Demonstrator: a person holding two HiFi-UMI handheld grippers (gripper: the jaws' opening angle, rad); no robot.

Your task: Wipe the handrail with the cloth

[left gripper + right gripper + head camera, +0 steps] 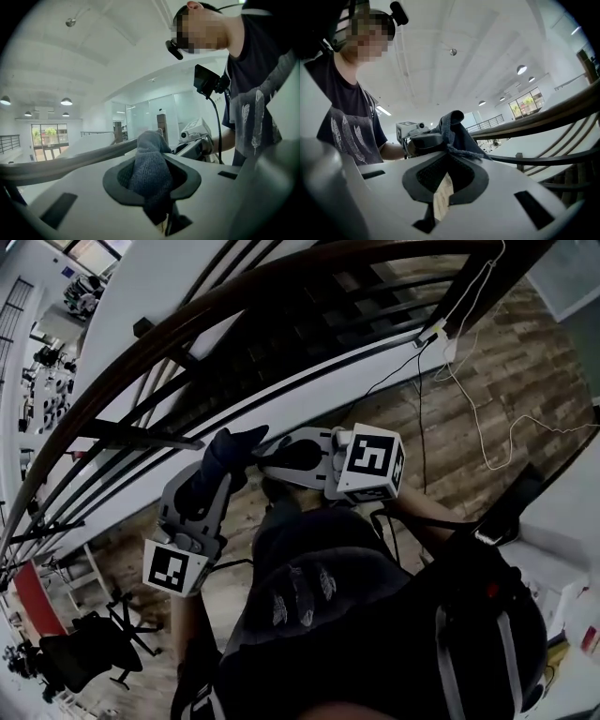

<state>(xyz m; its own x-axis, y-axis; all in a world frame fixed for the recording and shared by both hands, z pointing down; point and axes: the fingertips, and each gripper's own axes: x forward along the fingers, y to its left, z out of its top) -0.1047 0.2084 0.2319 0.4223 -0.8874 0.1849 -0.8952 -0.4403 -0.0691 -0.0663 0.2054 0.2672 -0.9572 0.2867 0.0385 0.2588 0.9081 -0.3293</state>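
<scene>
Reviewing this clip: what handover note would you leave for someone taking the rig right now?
Left gripper: shut on the dark cloth, which stands up out of its jaws.
Right gripper: jaws together at the cloth's frayed edge, with a pale strip pinched between them.
Handrail: just ahead of both grippers; the cloth is not visibly on it.
Done: cloth in hand.
Left: lay the cloth on the handrail and wipe along it.
</scene>
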